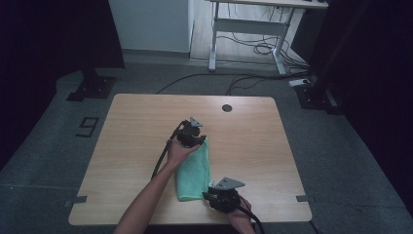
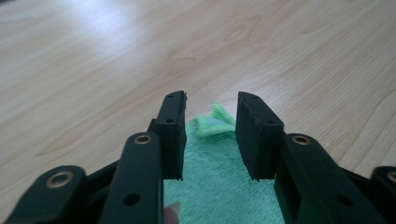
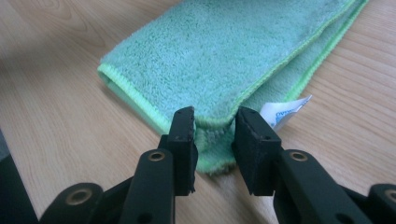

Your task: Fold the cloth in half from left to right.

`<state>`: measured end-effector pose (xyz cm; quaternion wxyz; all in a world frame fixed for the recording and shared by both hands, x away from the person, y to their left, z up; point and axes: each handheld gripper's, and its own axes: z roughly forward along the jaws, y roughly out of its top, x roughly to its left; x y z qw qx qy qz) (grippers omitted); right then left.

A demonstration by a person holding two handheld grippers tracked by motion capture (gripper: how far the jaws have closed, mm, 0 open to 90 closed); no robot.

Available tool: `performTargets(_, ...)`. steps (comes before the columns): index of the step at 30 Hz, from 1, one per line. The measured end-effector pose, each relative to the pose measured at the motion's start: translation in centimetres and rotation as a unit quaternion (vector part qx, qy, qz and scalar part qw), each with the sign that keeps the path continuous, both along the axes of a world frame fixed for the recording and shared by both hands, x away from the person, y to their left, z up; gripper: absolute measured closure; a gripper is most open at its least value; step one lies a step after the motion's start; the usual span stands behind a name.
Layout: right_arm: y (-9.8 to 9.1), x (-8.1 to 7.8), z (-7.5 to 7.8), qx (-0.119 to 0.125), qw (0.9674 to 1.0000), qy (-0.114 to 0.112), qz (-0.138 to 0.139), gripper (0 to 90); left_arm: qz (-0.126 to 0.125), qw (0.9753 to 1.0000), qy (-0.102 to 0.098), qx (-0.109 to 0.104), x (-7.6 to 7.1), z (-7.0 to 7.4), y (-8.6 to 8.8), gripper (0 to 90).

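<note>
Green towel [image 1: 194, 176] lies folded lengthwise on the table [image 1: 131, 146], near the front edge. Left gripper [image 2: 210, 116] sits at its far corner, jaws apart. Right gripper [image 3: 214, 126] straddles the near corner (white label [image 3: 285, 112] beside it), jaws apart, not pinching.

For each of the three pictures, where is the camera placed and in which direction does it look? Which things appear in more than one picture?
High view: fixed above the person's side, looking forward and down on the wooden table; both forearms show, with the left gripper and right gripper.
Left gripper view: rides on the left gripper, looking along its parted jaws at a corner of the green towel.
Right gripper view: rides on the right gripper, jaws parted beside a towel corner with a white label.
Shared: all three views show the towel and the table.
</note>
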<state>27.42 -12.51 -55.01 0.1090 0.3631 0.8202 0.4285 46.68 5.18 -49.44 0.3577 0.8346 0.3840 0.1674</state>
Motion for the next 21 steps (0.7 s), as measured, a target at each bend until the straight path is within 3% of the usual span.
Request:
performTargets(6, -0.1, -0.1, 0.1, -0.001, 1.0000, -0.002, -0.004, 62.8, 0.005, 1.0000, -0.001, -0.003, -0.9, 0.4, 1.8, 60.7)
performTargets(10, 0.0, -0.2, 0.0, -0.005, 1.0000, -0.003, -0.001, 62.1, 0.006, 0.9999, 0.011, -0.004, -1.6, -0.4, 2.7, 59.5)
performTargets(11, 0.0, -0.1, 0.0, -0.005, 1.0000, -0.001, 0.001, 62.1, 0.002, 0.9998, 0.013, 0.012, -2.1, -0.9, 2.9, 59.1)
performTargets(15, 0.0, -0.1, 0.0, -0.006, 1.0000, 0.002, 0.003, 62.1, -0.004, 0.9994, 0.015, 0.030, -2.7, -1.5, 3.5, 59.1)
performTargets(21, 0.0, -0.1, 0.0, -0.016, 0.9998, -0.001, 0.010, 62.2, 0.000, 0.9988, 0.027, 0.041, -2.7, -2.3, 4.2, 58.6)
